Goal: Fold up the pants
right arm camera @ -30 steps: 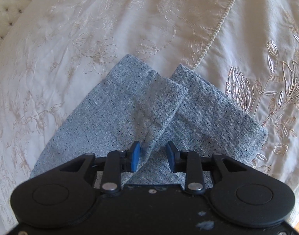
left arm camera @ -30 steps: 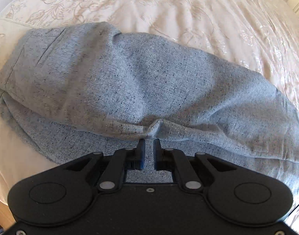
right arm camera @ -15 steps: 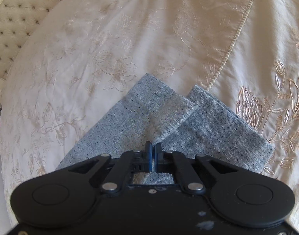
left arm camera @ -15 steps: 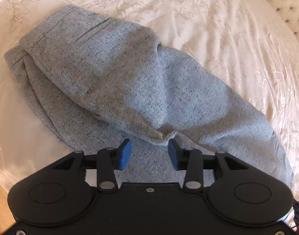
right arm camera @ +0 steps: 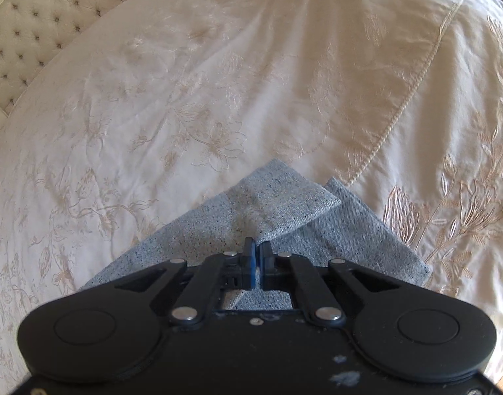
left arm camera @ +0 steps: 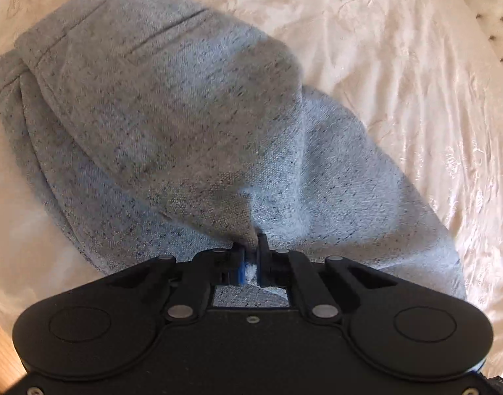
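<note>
Your left hand-held gripper (left arm camera: 250, 250) is pinched on a fold of the grey pants (left arm camera: 185, 115), which lie bunched on the bed's cream bedspread (left arm camera: 399, 65); half a second ago its jaws stood wide. Your right hand-held gripper (right arm camera: 257, 250) stays clamped on a leg hem (right arm camera: 284, 204). Only the right view shows the tufted headboard (right arm camera: 37, 26) clearly and the leg ends.

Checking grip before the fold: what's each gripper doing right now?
Left gripper: shut on the pants.
Right gripper: shut on the pants' leg ends.
</note>
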`<state>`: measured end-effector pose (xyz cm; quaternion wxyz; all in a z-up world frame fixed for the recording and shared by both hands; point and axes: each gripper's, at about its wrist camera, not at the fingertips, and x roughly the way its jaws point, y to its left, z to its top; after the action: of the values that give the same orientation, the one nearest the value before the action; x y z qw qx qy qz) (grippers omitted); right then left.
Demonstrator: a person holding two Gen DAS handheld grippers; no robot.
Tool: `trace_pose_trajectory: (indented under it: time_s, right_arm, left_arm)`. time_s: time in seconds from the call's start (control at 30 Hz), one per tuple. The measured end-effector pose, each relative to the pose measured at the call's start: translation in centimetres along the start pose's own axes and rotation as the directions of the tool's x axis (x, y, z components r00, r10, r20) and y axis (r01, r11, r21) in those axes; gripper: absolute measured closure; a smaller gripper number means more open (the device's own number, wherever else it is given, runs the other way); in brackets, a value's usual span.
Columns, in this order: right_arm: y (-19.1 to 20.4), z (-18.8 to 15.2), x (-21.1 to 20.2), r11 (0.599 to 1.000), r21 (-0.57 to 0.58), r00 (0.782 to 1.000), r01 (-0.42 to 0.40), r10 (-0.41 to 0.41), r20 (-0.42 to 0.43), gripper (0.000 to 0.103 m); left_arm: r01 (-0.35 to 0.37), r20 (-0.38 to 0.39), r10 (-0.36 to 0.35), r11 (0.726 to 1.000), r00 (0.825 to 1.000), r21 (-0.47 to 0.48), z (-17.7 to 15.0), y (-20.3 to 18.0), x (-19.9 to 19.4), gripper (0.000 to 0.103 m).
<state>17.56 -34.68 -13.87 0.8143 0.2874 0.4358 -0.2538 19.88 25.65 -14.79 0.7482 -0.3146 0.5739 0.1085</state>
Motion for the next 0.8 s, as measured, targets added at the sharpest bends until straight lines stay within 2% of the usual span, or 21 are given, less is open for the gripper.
trace_pose_trajectory:
  time_s: [0.1, 0.17, 0.27, 0.37, 0.5, 0.6, 0.7, 0.8]
  right_arm:
    - [-0.6, -0.7, -3.6, 0.998, -0.052, 0.998, 0.016, -0.013, 0.058, 0.1]
    - [-2.2, -2.0, -4.7, 0.999, -0.027, 0.998, 0.041, -0.039, 0.053, 0.1]
    - [-4.8, -4.4, -3.0, 0.995, 0.008, 0.994, 0.104, -0.104, -0.027, 0.1]
    - [-6.6, -6.1, -0.3, 0.99, 0.037, 0.984, 0.14, -0.134, -0.118, 0.1]
    - [-6.8, -6.3, 1.2, 0.991, 0.028, 0.983, 0.133, -0.129, -0.13, 0.1]
    - [-5.5, -5.1, 0.3, 0.995, -0.037, 0.993, 0.09, -0.092, -0.08, 0.1]
    - [-3.7, -2.2, -2.2, 0.997, -0.075, 1.0, -0.006, 0.006, 0.002, 0.1]
    - [-1.7, 1.2, -5.1, 0.99, -0.102, 0.989, -0.099, 0.109, 0.101, 0.1]
  left_arm:
    - [0.031, 0.008, -0.031, 0.995, 0.999, 0.091, 0.3, -0.4, -1.9, 0.096]
    - [0.029, 0.011, -0.031, 0.987, 0.999, 0.159, 0.2, -0.5, -2.8, 0.096]
    - [0.002, -0.005, -0.001, 0.972, 1.0, 0.236, -0.1, -0.4, -2.6, 0.096]
    - [-0.021, -0.016, 0.026, 0.97, 1.0, 0.24, -0.7, -0.2, -1.5, 0.096]
    - [-0.045, 0.046, 0.036, 0.972, 0.998, 0.229, -1.6, -0.8, -2.3, 0.096]
    - [-0.061, 0.116, 0.03, 0.958, 0.993, 0.281, -1.8, -1.8, -4.1, 0.096]
    - [-0.019, 0.176, -0.032, 0.96, 0.984, 0.279, -0.7, -2.9, -6.7, 0.097]
    - [0.013, 0.254, -0.089, 0.959, 0.963, 0.285, 0.7, -4.5, -9.1, 0.097]
